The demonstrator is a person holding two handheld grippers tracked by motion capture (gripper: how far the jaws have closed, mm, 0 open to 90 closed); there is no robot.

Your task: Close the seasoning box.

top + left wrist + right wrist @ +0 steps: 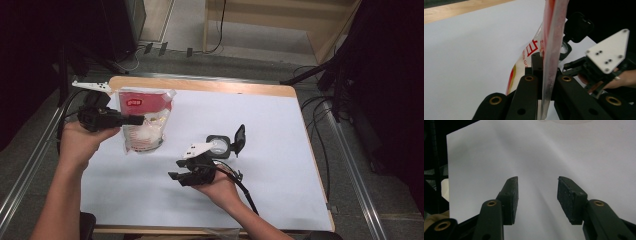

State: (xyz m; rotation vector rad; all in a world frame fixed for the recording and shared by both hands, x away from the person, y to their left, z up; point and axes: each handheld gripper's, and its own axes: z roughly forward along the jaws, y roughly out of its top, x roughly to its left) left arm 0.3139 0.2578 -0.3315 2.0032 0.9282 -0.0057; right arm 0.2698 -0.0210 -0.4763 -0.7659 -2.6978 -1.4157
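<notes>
The right gripper [176,178] is held low at the near middle of the white table [280,150], its jaws spread on nothing. Further left, a red-and-clear bag [145,120] is pinched at its edge by the left gripper [141,119] and hangs upright just above the table. A small black-lidded container [222,145] is seen just beyond the right gripper.

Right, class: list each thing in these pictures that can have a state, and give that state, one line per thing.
left gripper: shut on the bag's edge.
bag: clear with a red top, held upright, white contents at the bottom.
right gripper: open, nothing between its jaws, above the white sheet.
small black container: lid flipped open, standing on the white sheet.
</notes>
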